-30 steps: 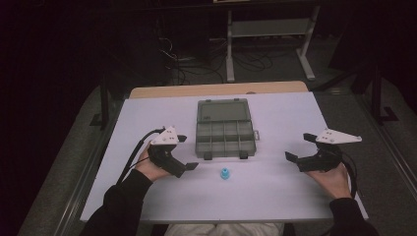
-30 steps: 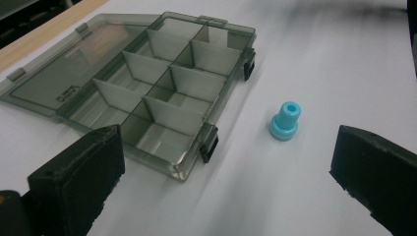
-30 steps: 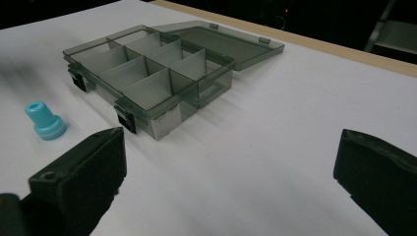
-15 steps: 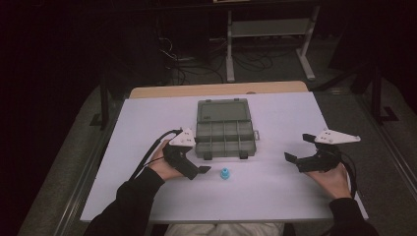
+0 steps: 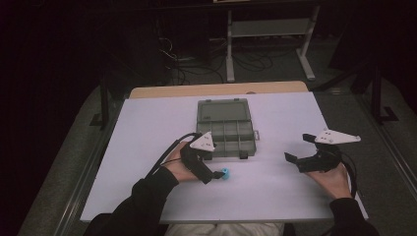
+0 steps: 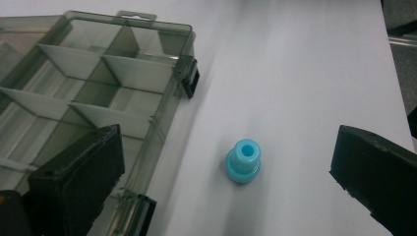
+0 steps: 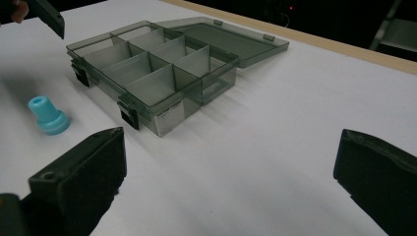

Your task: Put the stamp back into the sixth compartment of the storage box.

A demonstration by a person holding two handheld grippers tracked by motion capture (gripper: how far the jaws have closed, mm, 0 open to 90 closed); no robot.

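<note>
Left gripper (image 6: 228,172) jaws released, straddling the small blue plastic stepped peg (image 6: 243,161) upright on the white table (image 6: 305,73), just beside the translucent grey compartment box (image 6: 93,83). Right gripper (image 7: 228,182) jaws released, empty.

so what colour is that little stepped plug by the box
Light blue plug, clearest in the left gripper view.

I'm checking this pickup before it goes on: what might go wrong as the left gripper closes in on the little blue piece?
The blue piece stands upright, small, on the smooth table; a jaw of the open left gripper touching first may tip or push it. The other jaw sits over the box edge and could catch its wall or latch.
</note>
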